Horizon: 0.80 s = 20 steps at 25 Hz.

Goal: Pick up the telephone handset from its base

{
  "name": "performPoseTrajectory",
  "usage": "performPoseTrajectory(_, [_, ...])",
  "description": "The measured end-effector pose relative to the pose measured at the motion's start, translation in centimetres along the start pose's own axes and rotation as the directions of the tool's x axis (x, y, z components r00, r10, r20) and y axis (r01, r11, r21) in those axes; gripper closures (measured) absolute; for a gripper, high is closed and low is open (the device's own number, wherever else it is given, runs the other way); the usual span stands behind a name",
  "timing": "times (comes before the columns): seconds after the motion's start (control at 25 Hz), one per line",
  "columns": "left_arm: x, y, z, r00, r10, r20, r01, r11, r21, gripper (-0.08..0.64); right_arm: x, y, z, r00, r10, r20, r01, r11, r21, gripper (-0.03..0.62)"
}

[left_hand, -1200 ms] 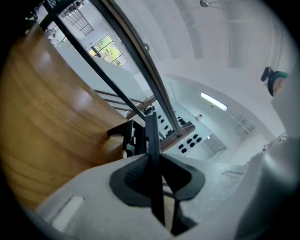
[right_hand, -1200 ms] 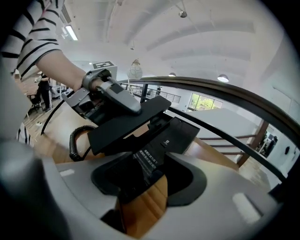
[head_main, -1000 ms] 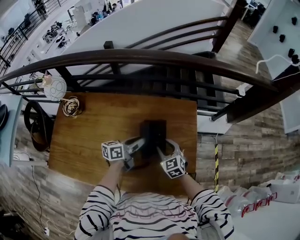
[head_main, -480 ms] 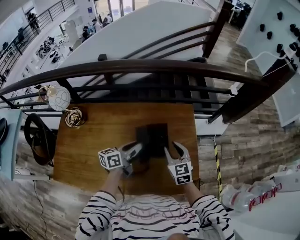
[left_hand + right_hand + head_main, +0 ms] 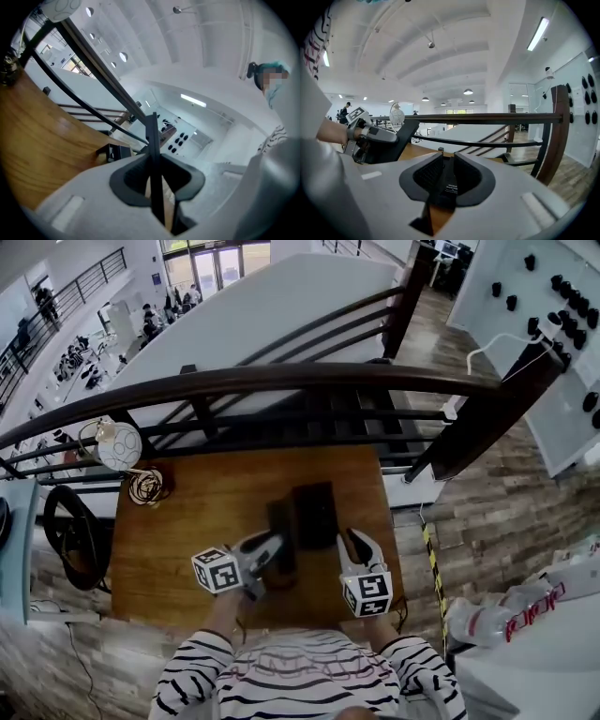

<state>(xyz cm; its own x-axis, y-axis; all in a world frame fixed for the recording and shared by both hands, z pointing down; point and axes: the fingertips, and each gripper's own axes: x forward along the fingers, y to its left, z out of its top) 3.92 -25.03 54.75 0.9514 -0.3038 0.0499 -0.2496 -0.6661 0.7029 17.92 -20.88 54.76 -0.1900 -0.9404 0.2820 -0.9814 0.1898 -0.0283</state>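
Nearest us, our left gripper (image 5: 270,547) is clenched on the handset (image 5: 281,517), pinching it across its thin edge. The handset looks lifted off the base (image 5: 315,514) and sits just to its left. Our right gripper (image 5: 351,540) has just been closing its jaws. They stand narrowed on nothing, and the base only shows through the gap. Beyond lie the table (image 5: 187,512) and railing (image 5: 281,381).

With so slim a pinch, the handset could pivot or slip if we swing it, and it would strike the base or table. The right gripper, close beside the base, could nudge it toward the table edge.
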Motion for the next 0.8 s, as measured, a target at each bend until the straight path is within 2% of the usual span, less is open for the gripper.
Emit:
performPoseTrajectory(0.32, [-4.8,-2.0,-0.5,1.000,-0.006,0.017,0.005,1.000,0.010,0.488,-3.1,1.2,-0.7,0.996,-0.090,-0.004,0.090,0.996,-0.004,0.592])
performPoseTrajectory(0.8, [-9.7,-3.0,-1.0,0.999,-0.004,0.046,0.003,1.000,0.027,0.488,-6.7,6.1,2.6,0.994,-0.066,0.087,0.064,0.997,0.030,0.592])
